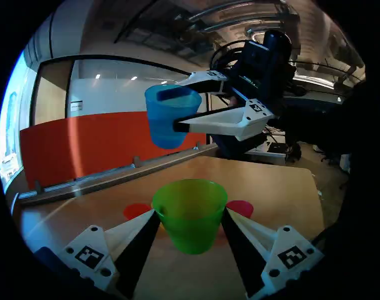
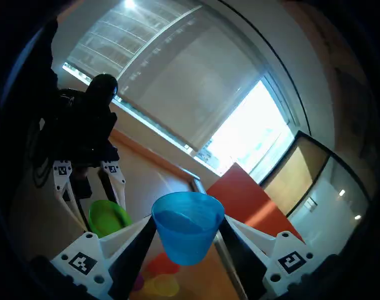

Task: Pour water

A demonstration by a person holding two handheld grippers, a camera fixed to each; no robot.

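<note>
My left gripper (image 1: 190, 220) is shut on a green cup (image 1: 191, 213), held upright just above the wooden table (image 1: 270, 190). Higher up and beyond it, my right gripper (image 1: 182, 107) is shut on a blue cup (image 1: 170, 120), which hangs in the air. In the right gripper view the right gripper (image 2: 188, 232) grips the blue cup (image 2: 187, 232) with water showing inside, the whole view tilted. Farther off to the left there, the left gripper (image 2: 97, 192) holds the green cup (image 2: 107, 217) and I look into its mouth.
Red cups (image 1: 135, 210) sit on the table behind the green one. More coloured cups (image 2: 162, 275) lie below the blue cup. An orange wall panel (image 1: 89, 145) and a rail run along the table's far edge. Bright windows (image 2: 250, 135) are behind.
</note>
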